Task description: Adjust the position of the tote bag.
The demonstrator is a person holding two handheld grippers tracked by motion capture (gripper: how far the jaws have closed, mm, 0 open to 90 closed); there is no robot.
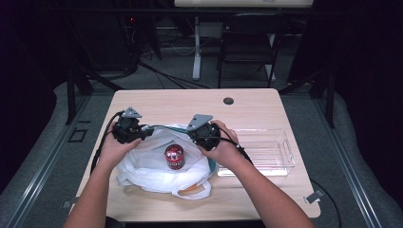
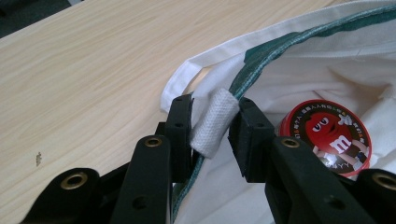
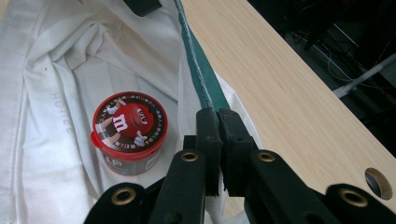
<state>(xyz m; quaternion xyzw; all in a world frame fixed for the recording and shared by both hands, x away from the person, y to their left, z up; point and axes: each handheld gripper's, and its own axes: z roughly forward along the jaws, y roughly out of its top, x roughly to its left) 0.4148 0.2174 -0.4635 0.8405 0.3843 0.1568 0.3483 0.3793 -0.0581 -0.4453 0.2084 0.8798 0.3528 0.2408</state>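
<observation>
At the wooden table (image 1: 142,102), our left gripper (image 1: 127,129) pinches a bunched fold of the white tote bag (image 1: 147,168) at its green-trimmed rim. A red M&M's tub (image 1: 175,156) stands upright inside the bag. Our right gripper (image 1: 204,134) clamps the rim opposite, jaws nearly together. A clear plastic bin (image 1: 278,154) sits rightmost.

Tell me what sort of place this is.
Probably a lab or recording studio rather than a home: a small wooden table ringed by black curtains, loose cables on grey carpet, and a folding chair behind.
</observation>
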